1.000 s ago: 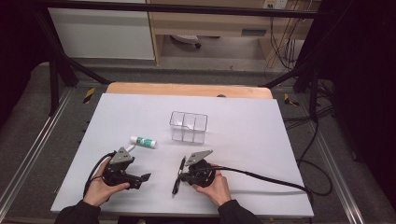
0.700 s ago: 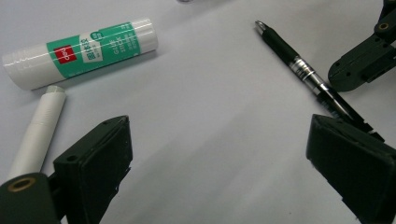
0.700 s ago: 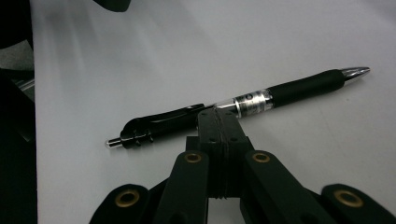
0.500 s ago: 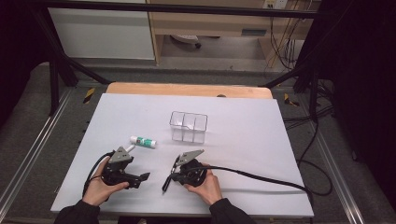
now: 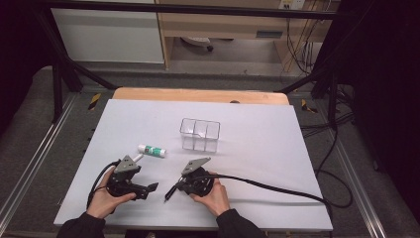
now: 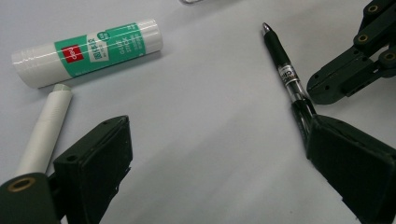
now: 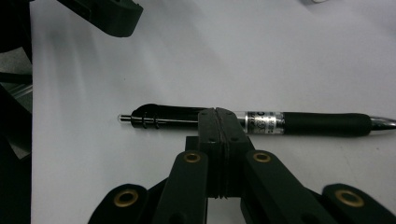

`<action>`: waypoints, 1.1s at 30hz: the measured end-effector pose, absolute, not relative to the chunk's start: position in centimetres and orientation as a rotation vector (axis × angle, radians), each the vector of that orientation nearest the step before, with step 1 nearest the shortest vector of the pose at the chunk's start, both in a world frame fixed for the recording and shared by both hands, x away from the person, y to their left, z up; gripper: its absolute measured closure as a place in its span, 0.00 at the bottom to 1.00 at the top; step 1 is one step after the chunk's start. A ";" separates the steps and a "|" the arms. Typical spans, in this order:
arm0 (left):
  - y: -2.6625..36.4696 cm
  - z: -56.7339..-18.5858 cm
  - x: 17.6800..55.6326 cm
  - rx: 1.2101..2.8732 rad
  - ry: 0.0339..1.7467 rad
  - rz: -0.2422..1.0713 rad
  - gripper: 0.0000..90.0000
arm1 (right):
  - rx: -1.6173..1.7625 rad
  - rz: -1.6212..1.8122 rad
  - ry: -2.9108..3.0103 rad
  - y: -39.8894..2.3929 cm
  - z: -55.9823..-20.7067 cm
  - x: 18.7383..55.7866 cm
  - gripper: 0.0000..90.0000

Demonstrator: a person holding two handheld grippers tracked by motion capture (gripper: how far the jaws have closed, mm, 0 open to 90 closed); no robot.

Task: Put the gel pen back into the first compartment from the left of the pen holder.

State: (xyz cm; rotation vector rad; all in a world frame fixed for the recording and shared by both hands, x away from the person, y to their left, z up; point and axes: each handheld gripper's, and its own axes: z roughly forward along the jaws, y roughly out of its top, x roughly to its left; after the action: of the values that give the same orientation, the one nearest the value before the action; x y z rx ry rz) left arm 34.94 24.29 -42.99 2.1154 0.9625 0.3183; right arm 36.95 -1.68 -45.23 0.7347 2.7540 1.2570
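On the bench (image 5: 257,148), right hand-held gripper (image 7: 217,116) is clamped on the pen (image 7: 299,123); left hand-held gripper (image 6: 219,154) idles, jaws apart, nothing in them. Pickup looks done. Clear organizer (image 5: 200,134) is unfilled; glue stick (image 6: 88,51) untouched.

black pen (image 7: 261,122), green-white glue stick (image 6: 88,52)

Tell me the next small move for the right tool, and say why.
Probably lift the black click pen slightly and carry it toward the clear three-compartment plastic organizer. The right tool is already shut on the pen's middle, the pen lies level above the white table, and the organizer looks empty.
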 end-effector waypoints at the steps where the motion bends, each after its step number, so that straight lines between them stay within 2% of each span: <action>1: 24.3 -43.0 34.9 2.114 0.965 0.319 0.07 | 0.730 1.252 2.750 -1.8 -45.0 36.9 0.98; 4: 24.1 -42.8 34.8 2.119 0.963 0.310 0.05 | 0.734 1.249 2.730 -2.7 -44.2 36.8 0.93; 8: 23.6 -42.7 34.7 2.133 0.963 0.300 0.03 | 0.790 1.243 2.681 -5.3 -43.3 36.8 0.81; 10: 23.3 -42.6 34.7 2.142 0.955 0.298 0.03 | 0.822 1.236 2.656 -7.0 -43.1 36.9 0.73; 15: 22.4 -42.3 34.8 2.151 0.946 0.291 0.04 | 0.916 1.221 2.583 -10.9 -43.1 36.9 0.44; 19: 21.3 -42.0 35.1 2.166 0.942 0.282 0.06 | 0.989 1.214 2.521 -13.5 -43.2 36.7 0.27; 29: 17.7 -41.7 36.8 2.187 0.959 0.281 0.15 | 1.116 1.167 2.470 -18.5 -43.1 36.4 0.06; 33: 16.2 -41.9 37.4 2.204 0.970 0.266 0.22 | 1.161 1.138 2.458 -20.0 -43.4 36.3 0.03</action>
State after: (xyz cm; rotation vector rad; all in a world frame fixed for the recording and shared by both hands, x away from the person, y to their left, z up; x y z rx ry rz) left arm 37.43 16.18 -41.95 2.2037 0.9702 0.2657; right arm 36.32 -20.00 -43.41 1.1612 2.4581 1.1378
